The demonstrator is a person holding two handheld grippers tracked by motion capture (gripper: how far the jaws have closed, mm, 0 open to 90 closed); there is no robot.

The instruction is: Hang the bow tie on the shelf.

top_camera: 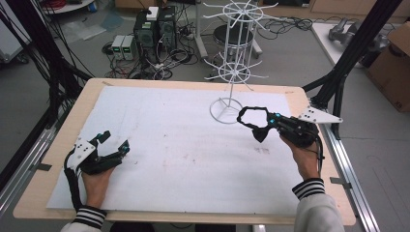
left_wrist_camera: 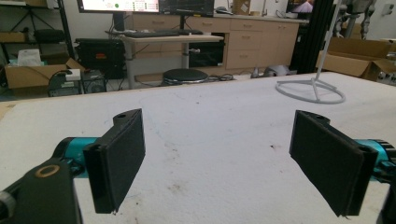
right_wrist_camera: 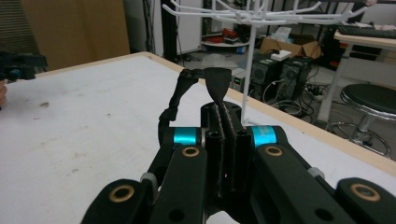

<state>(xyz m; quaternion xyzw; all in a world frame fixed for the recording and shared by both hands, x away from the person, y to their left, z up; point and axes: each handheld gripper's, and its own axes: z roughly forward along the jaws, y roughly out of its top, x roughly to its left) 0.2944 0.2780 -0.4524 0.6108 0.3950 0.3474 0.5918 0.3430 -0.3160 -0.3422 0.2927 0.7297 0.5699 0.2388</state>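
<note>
Right tool [top_camera: 263,126] has its jaws pressed together on a black looped strap of soft material [top_camera: 253,117], pinching it by a flap and holding it above the white-covered table [top_camera: 169,145], just beside the round base of the white wire hanging rack [top_camera: 226,110]. Left tool [top_camera: 112,141] rests low near the table's left edge with its jaws spread wide and nothing between them.

Judging from where things lie, the strap looks meant for one of the rack's thin arms. To hang it well, the open loop should face the arm's tip before sliding on, and the grip should stay firm, since the strap droops. The free left tool could steady the light rack.

No brand, label or writing can be read anywhere.
</note>
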